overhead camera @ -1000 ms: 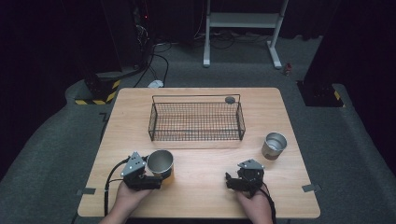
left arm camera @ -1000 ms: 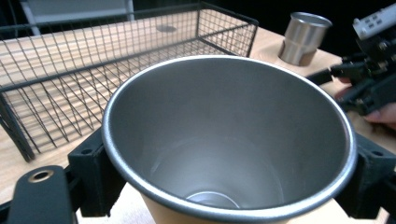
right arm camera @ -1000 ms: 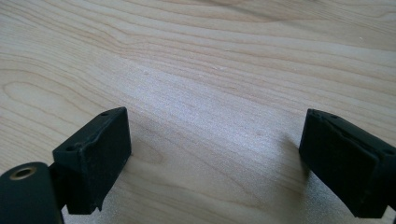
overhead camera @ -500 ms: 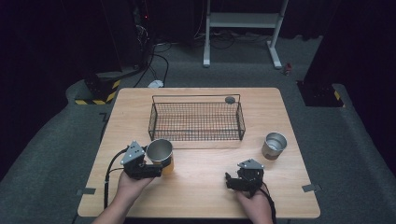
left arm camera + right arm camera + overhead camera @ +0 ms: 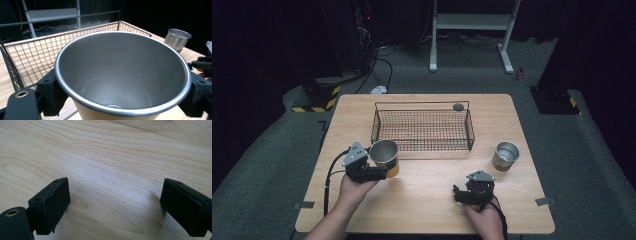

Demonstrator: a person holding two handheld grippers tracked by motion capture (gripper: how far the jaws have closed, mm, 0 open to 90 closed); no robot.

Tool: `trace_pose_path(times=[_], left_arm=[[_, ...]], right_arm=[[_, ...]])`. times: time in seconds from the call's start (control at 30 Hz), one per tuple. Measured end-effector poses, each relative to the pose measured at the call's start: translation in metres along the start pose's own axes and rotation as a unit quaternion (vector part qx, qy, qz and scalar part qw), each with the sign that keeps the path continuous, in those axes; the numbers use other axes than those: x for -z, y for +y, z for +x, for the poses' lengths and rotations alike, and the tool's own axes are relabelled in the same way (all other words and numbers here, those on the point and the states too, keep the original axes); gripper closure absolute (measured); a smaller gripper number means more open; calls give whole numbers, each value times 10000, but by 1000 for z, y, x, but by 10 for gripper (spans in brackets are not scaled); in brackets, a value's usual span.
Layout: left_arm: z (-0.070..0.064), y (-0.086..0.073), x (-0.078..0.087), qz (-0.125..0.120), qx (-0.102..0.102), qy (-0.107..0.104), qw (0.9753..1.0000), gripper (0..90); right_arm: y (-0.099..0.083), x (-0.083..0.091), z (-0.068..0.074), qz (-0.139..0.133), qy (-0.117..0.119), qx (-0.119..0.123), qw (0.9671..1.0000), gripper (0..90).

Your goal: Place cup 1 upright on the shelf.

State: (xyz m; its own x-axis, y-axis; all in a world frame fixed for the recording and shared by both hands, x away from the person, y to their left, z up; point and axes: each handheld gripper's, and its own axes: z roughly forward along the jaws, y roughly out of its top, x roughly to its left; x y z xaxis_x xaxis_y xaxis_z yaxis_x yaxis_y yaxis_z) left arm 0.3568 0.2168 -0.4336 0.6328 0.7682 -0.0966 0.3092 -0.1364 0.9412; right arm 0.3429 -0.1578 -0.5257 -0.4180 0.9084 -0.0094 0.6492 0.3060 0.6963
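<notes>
The steel cup with the yellow outside (image 5: 384, 157) sits clamped across its upper wall in my left gripper (image 5: 377, 172), just off the near-left corner of the wire basket (image 5: 422, 130); it looks light, rigid and slick, so I judge a grip under the rolled rim safest. My right gripper (image 5: 460, 195) rests wide open and empty on the table (image 5: 432, 210), near the second steel cup (image 5: 505, 155). The held cup's base and its clearance above the wood are hidden, and the small dark thing at the basket's far rim (image 5: 458, 106) is too small to tell.

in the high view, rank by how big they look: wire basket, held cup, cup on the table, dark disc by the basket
1. Wire basket
2. Held cup, raised nearer the camera, so its lead is unsure
3. Cup on the table
4. Dark disc
</notes>
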Motion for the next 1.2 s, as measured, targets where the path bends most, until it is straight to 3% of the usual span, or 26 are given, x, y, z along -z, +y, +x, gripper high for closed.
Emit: trace_pose_path(times=[0.3, 0.7, 1.2], left_arm=[[5, 18, -11, -90, -3, -14, 10000, 135], [7, 43, -28, -107, -155, 24, 9998, 135], [16, 64, -46, -115, -91, 79, 9999, 135]], right_arm=[[0, 0, 0, 1, -1, 2, 10000, 90], [0, 0, 0, -9, -5, 17, 10000, 91], [0, 0, 0, -9, -5, 19, 10000, 91]])
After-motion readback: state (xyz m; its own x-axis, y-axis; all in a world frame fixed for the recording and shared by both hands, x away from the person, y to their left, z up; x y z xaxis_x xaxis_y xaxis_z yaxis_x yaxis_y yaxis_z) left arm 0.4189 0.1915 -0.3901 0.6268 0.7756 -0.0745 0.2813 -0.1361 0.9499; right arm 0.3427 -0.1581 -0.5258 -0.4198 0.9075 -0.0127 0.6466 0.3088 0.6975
